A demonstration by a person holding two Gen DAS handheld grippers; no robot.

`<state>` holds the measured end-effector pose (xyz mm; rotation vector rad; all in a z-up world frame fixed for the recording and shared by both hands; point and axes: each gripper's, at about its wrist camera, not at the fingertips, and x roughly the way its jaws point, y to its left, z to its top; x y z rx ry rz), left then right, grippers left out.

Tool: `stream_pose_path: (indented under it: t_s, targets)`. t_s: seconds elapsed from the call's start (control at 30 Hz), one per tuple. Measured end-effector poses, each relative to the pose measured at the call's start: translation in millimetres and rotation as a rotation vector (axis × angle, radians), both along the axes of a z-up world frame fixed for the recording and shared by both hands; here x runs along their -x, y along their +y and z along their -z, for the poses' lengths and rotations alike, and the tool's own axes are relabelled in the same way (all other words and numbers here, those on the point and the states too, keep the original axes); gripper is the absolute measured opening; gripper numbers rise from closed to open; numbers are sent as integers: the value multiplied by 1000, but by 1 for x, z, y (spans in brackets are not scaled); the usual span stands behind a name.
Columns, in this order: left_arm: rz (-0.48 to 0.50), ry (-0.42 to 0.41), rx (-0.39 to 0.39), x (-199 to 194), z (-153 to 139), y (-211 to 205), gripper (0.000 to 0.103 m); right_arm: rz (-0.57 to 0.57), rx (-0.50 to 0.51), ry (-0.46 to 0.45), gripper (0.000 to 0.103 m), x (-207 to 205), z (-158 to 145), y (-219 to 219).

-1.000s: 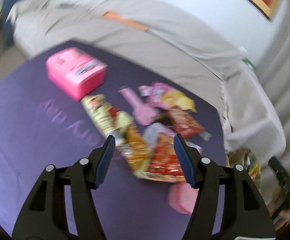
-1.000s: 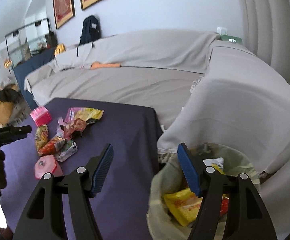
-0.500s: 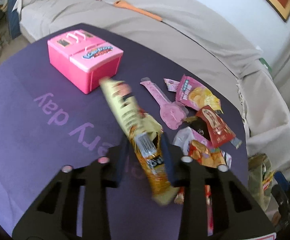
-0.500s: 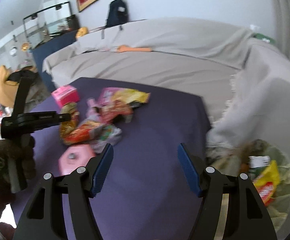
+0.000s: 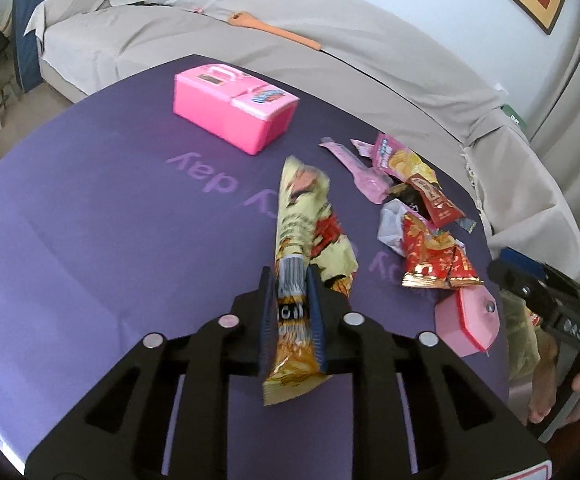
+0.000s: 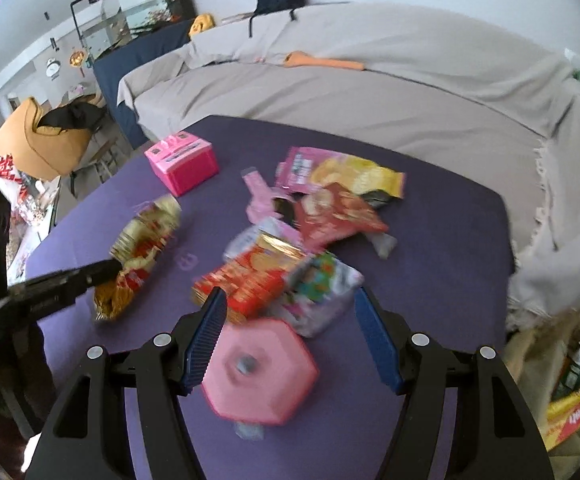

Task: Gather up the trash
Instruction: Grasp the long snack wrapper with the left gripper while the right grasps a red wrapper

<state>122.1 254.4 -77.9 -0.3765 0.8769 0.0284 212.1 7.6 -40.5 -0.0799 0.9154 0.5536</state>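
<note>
My left gripper (image 5: pixel 290 276) is shut on a long yellow snack wrapper (image 5: pixel 302 216) and holds it above the purple table (image 5: pixel 90 240). The same wrapper (image 6: pixel 138 248) shows in the right wrist view, pinched by the left gripper (image 6: pixel 110 268). My right gripper (image 6: pixel 290 312) is open above a pink hexagonal box (image 6: pixel 262 372), near a red wrapper (image 6: pixel 250 280) and a silver wrapper (image 6: pixel 322 288). More wrappers (image 5: pixel 426 216) lie in a pile on the table's right side. A trash bag (image 6: pixel 570 380) with wrappers in it stands beside the table at lower right.
A pink toy case (image 5: pixel 234 108) stands at the far side of the table. A pink spoon-shaped toy (image 5: pixel 362 172) lies by the wrappers. A grey covered sofa (image 6: pixel 370 92) runs behind the table, with an orange object (image 6: pixel 322 62) on it.
My left gripper closed on the yellow wrapper and lifted it off the table. My right gripper swung left from the trash bag to over the table's pile.
</note>
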Motion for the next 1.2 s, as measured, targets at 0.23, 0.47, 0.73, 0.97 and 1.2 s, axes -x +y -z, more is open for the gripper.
stream_pose_path:
  t_s: [0.23,0.47,0.73,0.97,1.2]
  targets:
    - [-34,-3,44,12,1,17,38,32,73,85,63,-35,17,36]
    - [-31,-43,82,26,-3,29,45,28,138,163,29,-47,35,49]
    - [29,-23,92,14,0,22,46,-28,184,46,19,-33,-2,58]
    - [79,35,5,-23,-2,1,46,-44,197,-39,19,-20,-29,47]
    - [96,85,-3,-45,13,-9,24,-1,151,-26,19,-25,-27,21]
